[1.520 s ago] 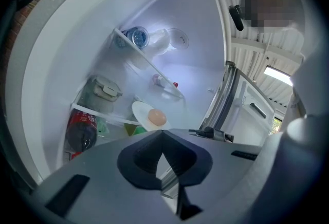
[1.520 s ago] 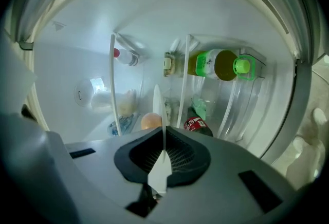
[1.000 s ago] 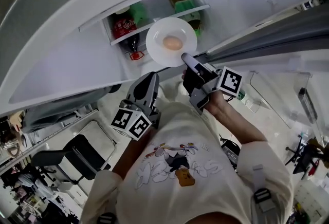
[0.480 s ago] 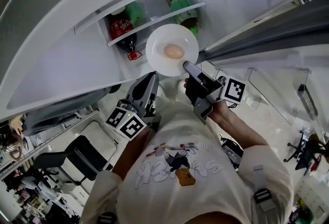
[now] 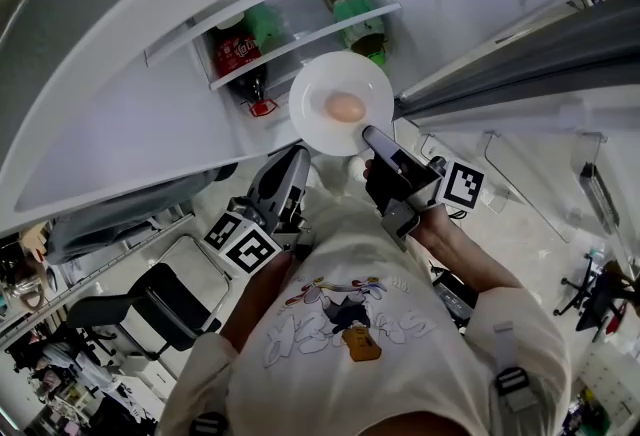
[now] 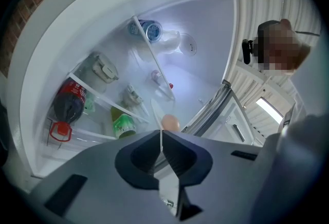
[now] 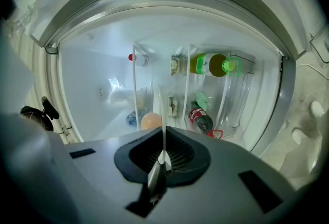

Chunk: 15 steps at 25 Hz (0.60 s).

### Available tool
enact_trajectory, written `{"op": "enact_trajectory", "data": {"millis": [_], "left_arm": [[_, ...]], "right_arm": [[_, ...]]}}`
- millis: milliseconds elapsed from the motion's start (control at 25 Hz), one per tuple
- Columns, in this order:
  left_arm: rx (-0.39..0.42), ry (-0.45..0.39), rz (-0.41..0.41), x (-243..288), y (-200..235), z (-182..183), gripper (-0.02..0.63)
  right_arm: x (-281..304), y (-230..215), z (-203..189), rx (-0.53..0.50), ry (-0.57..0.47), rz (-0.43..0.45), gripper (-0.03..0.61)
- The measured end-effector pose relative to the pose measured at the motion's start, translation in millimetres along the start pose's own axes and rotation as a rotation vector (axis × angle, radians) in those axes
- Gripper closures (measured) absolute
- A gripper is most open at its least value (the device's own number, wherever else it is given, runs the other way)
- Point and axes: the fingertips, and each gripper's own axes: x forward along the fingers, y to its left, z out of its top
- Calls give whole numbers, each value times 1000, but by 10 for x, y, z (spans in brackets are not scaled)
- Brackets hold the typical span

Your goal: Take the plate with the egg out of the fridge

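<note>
Plate (image 5: 312,84) with the egg (image 5: 345,107) is up in front of the open fridge (image 5: 120,124) shelves. My left tool (image 5: 296,158) pinches its near rim, and my right tool (image 5: 371,135) is clamped on the rim beside it.

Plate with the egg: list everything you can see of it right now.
The plate is round, plain white, shallow and glossy, and it looks thin where the gripper views show it edge-on. One pale brown egg sits near its centre. It is held in the air, roughly level, in front of the fridge door shelf. The right gripper is shut on its near rim, and the left gripper is shut on the rim beside it.
</note>
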Motion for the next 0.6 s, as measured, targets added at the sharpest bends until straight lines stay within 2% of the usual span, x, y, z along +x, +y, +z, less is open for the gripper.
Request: {"op": "enact_trajectory", "data": {"millis": [200,480,600], "left_arm": [[87,13,47,-55,37,-7,617],[116,14,69,-78,47,-26,617],[147,20,72,-89,36,-28,617]], "right_arm": [[-45,16,12,-13,-12,-9,560],[-131,-9,39,13,-30,-20,560],[-143,-23,46,-6,-32,-32,560]]}}
